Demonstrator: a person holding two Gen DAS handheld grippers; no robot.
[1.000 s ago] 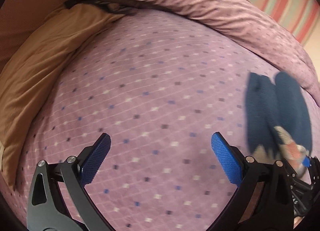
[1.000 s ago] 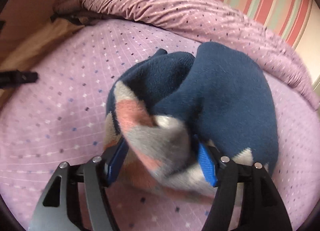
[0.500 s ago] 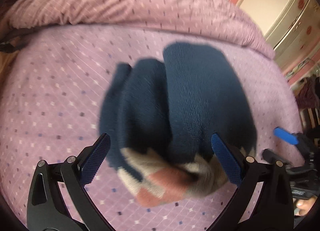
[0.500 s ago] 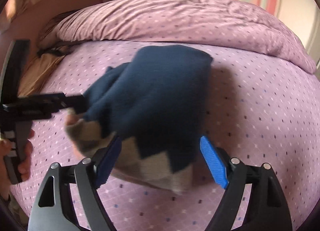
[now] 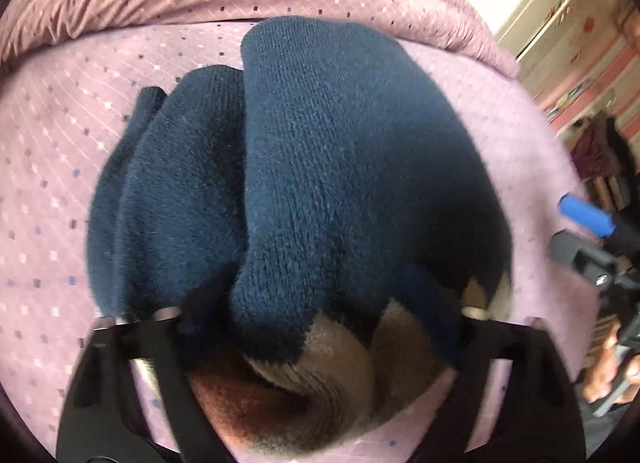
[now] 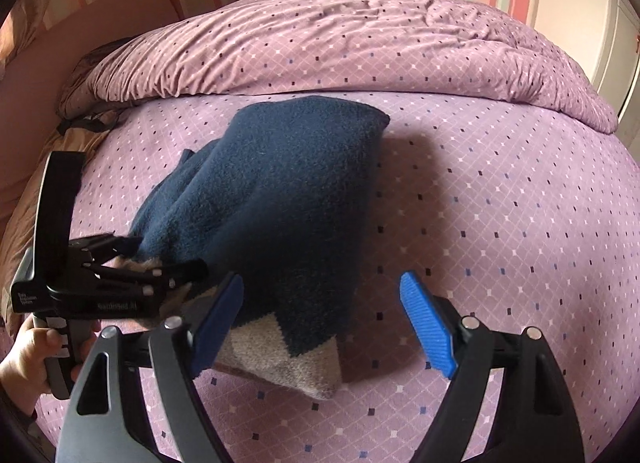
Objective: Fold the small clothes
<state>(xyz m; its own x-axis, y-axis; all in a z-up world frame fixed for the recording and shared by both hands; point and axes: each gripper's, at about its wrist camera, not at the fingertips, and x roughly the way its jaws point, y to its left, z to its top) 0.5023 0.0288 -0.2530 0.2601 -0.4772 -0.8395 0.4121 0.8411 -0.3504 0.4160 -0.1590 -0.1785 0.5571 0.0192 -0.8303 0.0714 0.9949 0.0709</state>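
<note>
A pair of thick navy socks [image 5: 320, 163] with beige and rust diamond cuffs lies bunched on the purple dotted bed sheet [image 6: 500, 223]. My left gripper [image 5: 312, 303] straddles the cuff end; its jaws are closing, and both pads are sunk into the fabric. In the right wrist view the left gripper [image 6: 160, 259] comes in from the left and bites the cuff of the socks [image 6: 272, 203]. My right gripper [image 6: 322, 283] stands open just behind the socks. Its left pad brushes their side and its right pad is free. The right gripper [image 5: 576, 231] shows at the left wrist view's right edge.
A rumpled purple duvet [image 6: 360, 51] is heaped along the far side of the bed. A tan pillow [image 6: 24, 223] lies at the left edge. A person's hand [image 6: 24, 359] holds the left gripper's handle. A pale wardrobe [image 5: 560, 3] stands beyond the bed.
My left gripper swung from bare sheet onto the socks and closed in on the cuff. My right gripper let go of the cuff, opened wider and drew back.
</note>
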